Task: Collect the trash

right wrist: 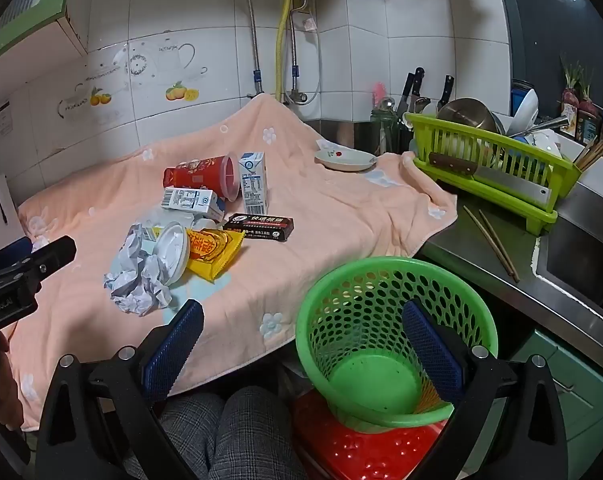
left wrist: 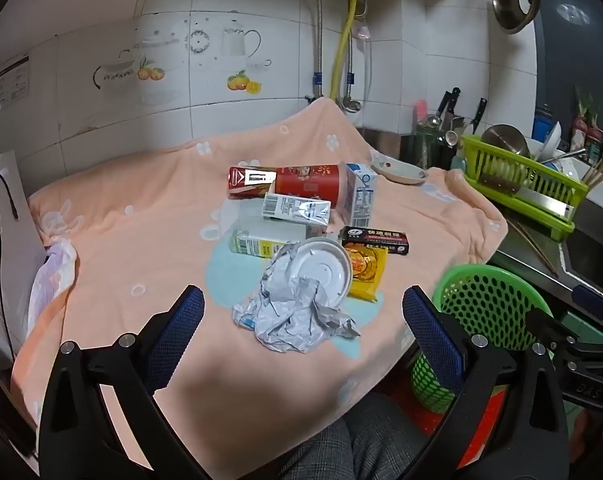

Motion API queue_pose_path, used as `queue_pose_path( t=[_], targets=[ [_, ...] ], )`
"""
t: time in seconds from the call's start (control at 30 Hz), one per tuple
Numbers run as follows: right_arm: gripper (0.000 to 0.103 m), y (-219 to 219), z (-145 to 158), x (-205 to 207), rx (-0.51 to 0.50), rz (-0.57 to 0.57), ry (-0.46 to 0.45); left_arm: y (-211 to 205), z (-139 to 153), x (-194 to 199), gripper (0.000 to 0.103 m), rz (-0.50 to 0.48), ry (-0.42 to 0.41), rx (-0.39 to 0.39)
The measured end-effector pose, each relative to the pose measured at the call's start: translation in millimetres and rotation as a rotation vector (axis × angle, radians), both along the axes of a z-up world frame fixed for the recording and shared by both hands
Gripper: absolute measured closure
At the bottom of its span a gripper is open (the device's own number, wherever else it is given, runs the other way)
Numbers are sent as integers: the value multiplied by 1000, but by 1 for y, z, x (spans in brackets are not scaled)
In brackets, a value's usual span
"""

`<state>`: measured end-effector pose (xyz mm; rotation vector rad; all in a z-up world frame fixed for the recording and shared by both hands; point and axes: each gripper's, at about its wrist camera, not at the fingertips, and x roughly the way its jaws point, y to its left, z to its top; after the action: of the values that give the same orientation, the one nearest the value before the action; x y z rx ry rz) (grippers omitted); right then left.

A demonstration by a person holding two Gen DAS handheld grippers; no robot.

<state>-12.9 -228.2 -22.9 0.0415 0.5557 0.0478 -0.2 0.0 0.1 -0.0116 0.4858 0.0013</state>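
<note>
A heap of trash lies on the peach towel [left wrist: 141,240]: crumpled paper [left wrist: 293,316], a white plastic lid [left wrist: 321,270], a yellow wrapper [left wrist: 367,276], a black box [left wrist: 377,240], milk cartons [left wrist: 295,210] and a red paper cup [left wrist: 307,182]. My left gripper [left wrist: 303,308] hovers open just short of the crumpled paper, nothing between its blue pads. My right gripper [right wrist: 301,322] hangs open over the towel's front edge, its right finger above the empty green mesh basket [right wrist: 393,340]. The same paper [right wrist: 137,280] and lid [right wrist: 173,252] lie left of it.
A small plate [right wrist: 345,160] sits at the back of the towel. A lime dish rack [right wrist: 489,160] with a cleaver, chopsticks [right wrist: 493,240] and a sink [right wrist: 581,252] fill the right counter. The basket stands on a red stool [right wrist: 365,448]. A person's checked trouser legs [right wrist: 229,432] are below.
</note>
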Motion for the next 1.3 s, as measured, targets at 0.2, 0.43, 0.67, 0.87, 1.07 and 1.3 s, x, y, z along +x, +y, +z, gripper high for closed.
queue_pose_path(
  t=[0.2, 0.43, 0.67, 0.87, 1.07, 1.3],
  targets=[
    [7, 0, 1, -1, -2, 1, -2, -4, 3, -1, 5, -5, 5, -6],
    [7, 0, 2, -3, -7, 0, -7, -5, 4, -6, 5, -8, -13, 7],
    [7, 1, 2, 0, -6, -2, -3, -1, 6, -7, 5, 1, -20, 11],
    [7, 1, 0, -1, -7, 0, -10, 1, 6, -8, 5, 3, -25, 9],
    [7, 0, 7, -3, -3, 3, -9, -2, 6, -9, 5, 5, -26, 10],
    [7, 3, 5, -2, -2, 5, -10, -2, 7, -10, 5, 3, -26, 12]
  ],
)
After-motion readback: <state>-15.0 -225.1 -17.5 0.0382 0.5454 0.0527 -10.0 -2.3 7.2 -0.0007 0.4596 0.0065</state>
